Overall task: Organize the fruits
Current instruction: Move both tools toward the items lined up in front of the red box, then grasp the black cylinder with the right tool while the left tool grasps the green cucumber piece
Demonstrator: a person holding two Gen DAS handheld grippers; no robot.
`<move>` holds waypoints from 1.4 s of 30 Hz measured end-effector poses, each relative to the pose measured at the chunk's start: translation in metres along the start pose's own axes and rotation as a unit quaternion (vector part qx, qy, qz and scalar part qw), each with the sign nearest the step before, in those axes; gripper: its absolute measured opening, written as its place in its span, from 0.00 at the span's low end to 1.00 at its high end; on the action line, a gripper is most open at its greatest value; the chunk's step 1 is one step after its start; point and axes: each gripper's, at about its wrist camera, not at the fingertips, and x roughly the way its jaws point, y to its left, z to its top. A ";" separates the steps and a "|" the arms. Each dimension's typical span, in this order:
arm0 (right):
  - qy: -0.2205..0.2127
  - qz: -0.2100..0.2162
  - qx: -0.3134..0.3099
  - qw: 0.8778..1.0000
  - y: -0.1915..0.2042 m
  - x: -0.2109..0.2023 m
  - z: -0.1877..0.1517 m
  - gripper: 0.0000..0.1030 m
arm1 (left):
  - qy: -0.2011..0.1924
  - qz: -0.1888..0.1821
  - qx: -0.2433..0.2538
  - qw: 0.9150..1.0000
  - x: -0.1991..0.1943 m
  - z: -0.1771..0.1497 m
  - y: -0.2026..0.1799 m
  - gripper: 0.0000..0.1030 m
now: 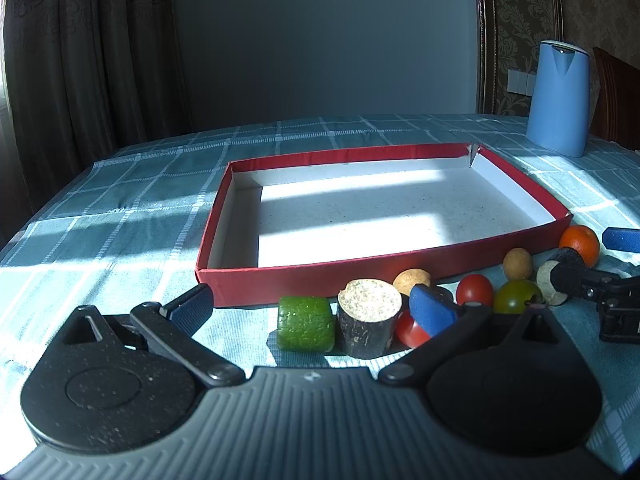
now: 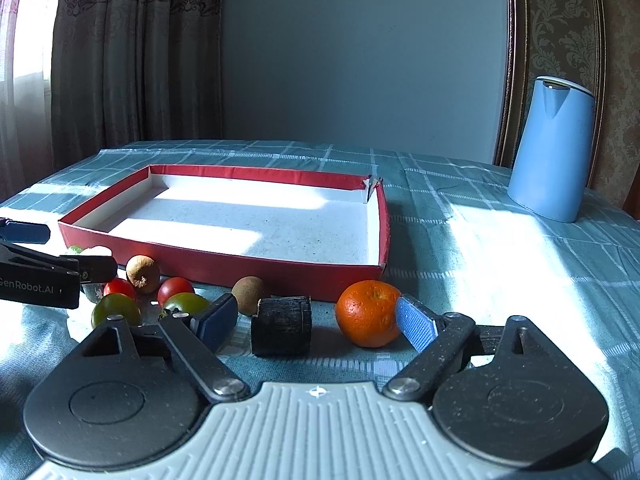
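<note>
We are holding both grippers' fingers released: the right gripper (image 2: pixel 316 322) is bracketing the orange (image 2: pixel 368 313) at one o'clock, the left gripper (image 1: pixel 312 308) is facing the tray (image 1: pixel 280 278).

Blue jug (image 2: pixel 550 148), curtains (image 2: pixel 120 60)

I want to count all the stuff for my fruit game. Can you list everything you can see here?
box: one, red outside, white inside, mid-table
tablecloth: one, teal checked, covers the table
jug: one, light blue, far right
orange: one, orange, by the box's near right corner
dark-skinned chunks: two, pale cut ends, in front of the box
green block: one, left end of the row
brown round fruits: two, against the box front
red tomatoes: two, mid-row
green tomatoes: two, beside the red ones
left gripper: black, blue pads, open
right gripper: black, blue pads, open around the orange
</note>
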 end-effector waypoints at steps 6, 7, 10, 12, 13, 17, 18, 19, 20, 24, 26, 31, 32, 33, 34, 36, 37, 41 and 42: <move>0.004 0.003 -0.005 1.000 0.002 0.001 -0.002 0.79 | 0.000 0.002 -0.001 1.000 0.000 0.000 0.001 1.00; 0.005 -0.001 -0.012 1.000 0.004 0.000 -0.002 0.77 | 0.000 0.003 -0.002 1.000 0.000 0.000 0.001 1.00; 0.006 -0.007 -0.045 0.999 0.011 -0.002 -0.007 0.70 | -0.005 0.008 -0.010 1.000 -0.001 0.000 0.005 1.00; 0.006 -0.009 -0.057 0.998 0.014 -0.003 -0.008 0.64 | -0.005 0.007 -0.013 1.000 -0.001 0.000 0.006 1.00; 0.005 -0.013 -0.061 0.998 0.015 -0.004 -0.009 0.61 | -0.005 0.007 -0.014 1.000 -0.001 0.000 0.007 1.00; -0.003 0.016 -0.062 0.998 0.012 -0.011 -0.012 0.48 | -0.006 0.009 -0.010 1.000 -0.001 0.000 0.005 1.00; -0.001 0.030 -0.060 0.998 0.011 -0.012 -0.012 0.48 | -0.006 0.009 -0.010 1.000 -0.001 0.000 0.005 1.00; 0.002 0.030 -0.060 0.998 0.010 -0.012 -0.012 0.48 | -0.006 0.009 -0.010 1.000 -0.001 0.000 0.005 1.00; 0.006 0.027 -0.059 0.998 0.011 -0.011 -0.012 0.48 | -0.006 0.009 -0.009 1.000 -0.002 0.000 0.005 1.00; 0.024 0.036 -0.054 0.998 0.010 -0.002 -0.010 0.48 | -0.011 0.009 -0.008 1.000 -0.004 0.000 0.004 1.00; 0.031 0.032 -0.058 0.997 0.011 0.004 -0.009 0.44 | -0.014 0.009 -0.008 1.000 -0.005 0.000 0.005 1.00; 0.043 0.047 -0.051 0.997 0.012 0.011 -0.007 0.33 | -0.021 0.015 -0.005 1.000 -0.008 -0.001 0.006 1.00; 0.042 0.049 -0.048 0.997 0.011 0.011 -0.007 0.32 | -0.028 0.021 -0.001 0.999 -0.011 -0.003 0.006 1.00; 0.041 0.057 -0.034 0.997 0.006 0.011 -0.007 0.32 | -0.037 0.029 0.009 0.999 -0.015 -0.005 0.006 1.00; 0.042 0.063 -0.023 0.997 0.003 0.011 -0.007 0.32 | -0.046 0.033 0.018 0.998 -0.020 -0.008 0.007 1.00; 0.045 0.078 -0.001 0.996 -0.005 0.012 -0.007 0.31 | -0.064 0.034 0.033 0.997 -0.031 -0.016 0.009 1.00; 0.049 0.084 0.004 0.995 -0.007 0.014 -0.007 0.31 | -0.069 0.031 0.034 0.997 -0.035 -0.020 0.011 1.00; 0.049 0.088 0.009 0.995 -0.009 0.013 -0.007 0.31 | -0.074 0.026 -0.006 0.997 -0.039 -0.021 0.025 1.00; 0.049 0.089 0.011 0.995 -0.009 0.013 -0.007 0.31 | -0.063 0.028 -0.013 0.998 -0.035 -0.019 0.027 1.00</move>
